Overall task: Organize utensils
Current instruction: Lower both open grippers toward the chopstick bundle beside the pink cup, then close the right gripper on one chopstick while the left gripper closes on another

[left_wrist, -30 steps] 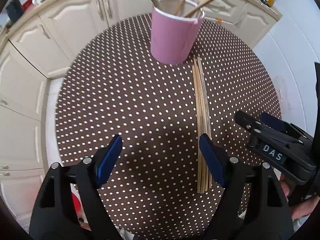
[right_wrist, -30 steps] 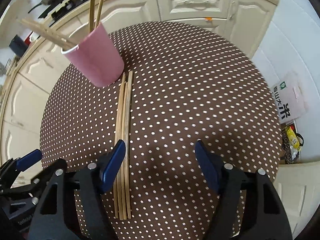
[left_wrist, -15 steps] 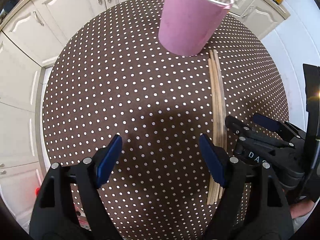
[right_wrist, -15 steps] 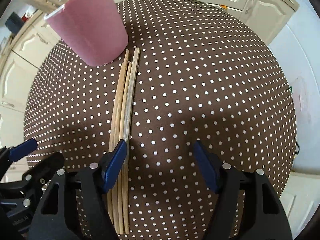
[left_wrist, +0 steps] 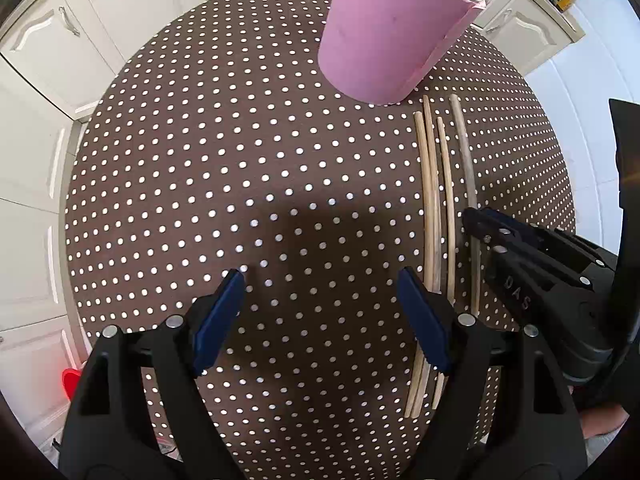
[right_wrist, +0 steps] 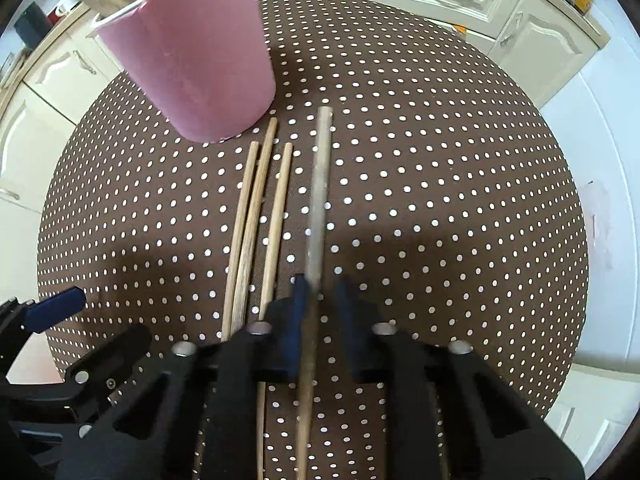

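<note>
**Clearances and obstructions on the round desk**

Open dotted desk (left_wrist: 248, 184) lay bare left of the sticks and, in the right wrist view, right of them (right_wrist: 440, 208). Pink cup (left_wrist: 384, 36) blocked the far end. Three loose chopsticks (right_wrist: 256, 224) lay just beside the clamped chopstick (right_wrist: 320, 200), crowding the right claw (right_wrist: 320, 292). Left claw (left_wrist: 320, 304) stood wide, near them.

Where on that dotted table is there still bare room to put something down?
Two bare patches: the wide stretch of dotted table on the far side of the held chopstick from the pink cup, and the stretch beside the left gripper below the cup. It is crowded around the loose chopsticks near the cup's base.
</note>
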Motion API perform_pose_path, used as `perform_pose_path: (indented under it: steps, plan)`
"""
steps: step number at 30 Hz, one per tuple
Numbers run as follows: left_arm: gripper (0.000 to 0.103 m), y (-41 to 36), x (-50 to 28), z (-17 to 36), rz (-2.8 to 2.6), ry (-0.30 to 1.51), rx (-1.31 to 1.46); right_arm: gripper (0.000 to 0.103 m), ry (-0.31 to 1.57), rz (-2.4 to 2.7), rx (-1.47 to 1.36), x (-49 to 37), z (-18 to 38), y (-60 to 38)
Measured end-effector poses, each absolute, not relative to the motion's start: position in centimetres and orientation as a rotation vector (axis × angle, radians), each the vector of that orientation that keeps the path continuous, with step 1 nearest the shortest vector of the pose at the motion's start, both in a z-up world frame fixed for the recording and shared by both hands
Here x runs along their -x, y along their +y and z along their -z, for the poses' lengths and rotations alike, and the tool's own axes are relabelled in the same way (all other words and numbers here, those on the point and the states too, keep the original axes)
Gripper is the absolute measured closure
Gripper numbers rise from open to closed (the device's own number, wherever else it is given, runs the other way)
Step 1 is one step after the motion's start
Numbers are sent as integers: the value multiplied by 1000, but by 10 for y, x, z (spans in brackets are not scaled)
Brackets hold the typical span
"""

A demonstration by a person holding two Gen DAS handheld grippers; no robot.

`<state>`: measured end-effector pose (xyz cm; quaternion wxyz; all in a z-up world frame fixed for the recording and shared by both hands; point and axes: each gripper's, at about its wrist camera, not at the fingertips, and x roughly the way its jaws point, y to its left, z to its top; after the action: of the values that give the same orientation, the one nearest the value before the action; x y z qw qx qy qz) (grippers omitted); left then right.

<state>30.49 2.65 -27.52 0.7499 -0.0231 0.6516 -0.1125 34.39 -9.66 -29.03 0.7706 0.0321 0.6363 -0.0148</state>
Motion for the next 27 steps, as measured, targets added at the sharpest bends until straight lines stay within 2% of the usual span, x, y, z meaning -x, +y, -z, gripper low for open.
perform_pose_path:
  steps: [5,17,27]
  plan:
    - [26,16,-315,278,305,1418,59,98,1383,38,-215,-341,289,-125]
    - [26,-28,-346,299,334,1437,-58,98,1379,45,-317,-297,292,-166]
    - [26,-63,-362,303,316,1437,-122,98,1359,70,-371,-299,290,-182]
